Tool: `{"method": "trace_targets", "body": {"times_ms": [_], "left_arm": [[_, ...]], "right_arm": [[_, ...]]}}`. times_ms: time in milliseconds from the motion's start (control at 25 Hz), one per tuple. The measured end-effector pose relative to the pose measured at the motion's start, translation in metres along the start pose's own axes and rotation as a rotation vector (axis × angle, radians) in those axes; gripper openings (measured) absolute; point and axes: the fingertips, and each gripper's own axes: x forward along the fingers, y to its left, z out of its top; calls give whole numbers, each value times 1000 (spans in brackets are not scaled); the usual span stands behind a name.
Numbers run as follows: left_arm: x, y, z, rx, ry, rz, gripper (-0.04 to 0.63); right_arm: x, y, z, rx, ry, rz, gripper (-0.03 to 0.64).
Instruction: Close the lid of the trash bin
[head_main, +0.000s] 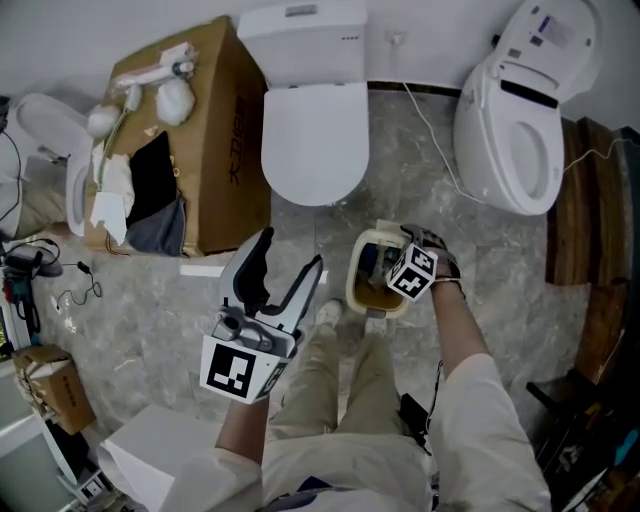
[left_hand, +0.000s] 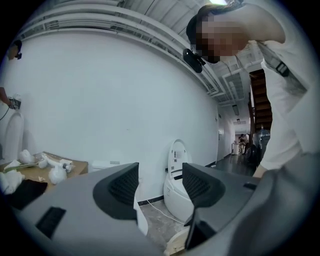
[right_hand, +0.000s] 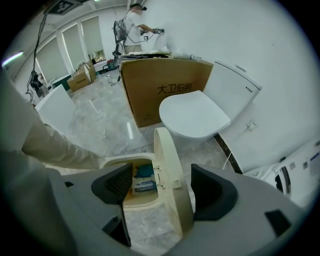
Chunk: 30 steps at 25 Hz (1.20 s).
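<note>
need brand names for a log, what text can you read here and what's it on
"大卫", then two more characters I can't read for sure: side of the box.
Small dark mark on the tank: too small to read.
Label on the second toilet's lid: too small to read.
Print on the packet in the bin: blurred.
</note>
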Motion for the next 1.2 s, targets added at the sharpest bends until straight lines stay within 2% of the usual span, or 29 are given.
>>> {"method": "trace_targets", "body": {"times_ms": [200, 480, 720, 880, 1200], "left_arm": [[1, 8, -9, -6, 16, -2, 250], [0, 12, -6, -7, 2, -22, 250], [-8, 12, -11, 0, 0, -36, 250], [-17, 10, -25, 14, 28, -42, 250], [-32, -8, -55, -22, 55, -67, 250]], "right_arm": [[-1, 8, -4, -9, 17, 23, 360], [-3, 59, -14, -48, 15, 31, 360], [8, 118, -32, -31, -2, 39, 362], [25, 156, -47, -2, 5, 60, 364], [68, 197, -70, 60, 36, 65, 365]]}}
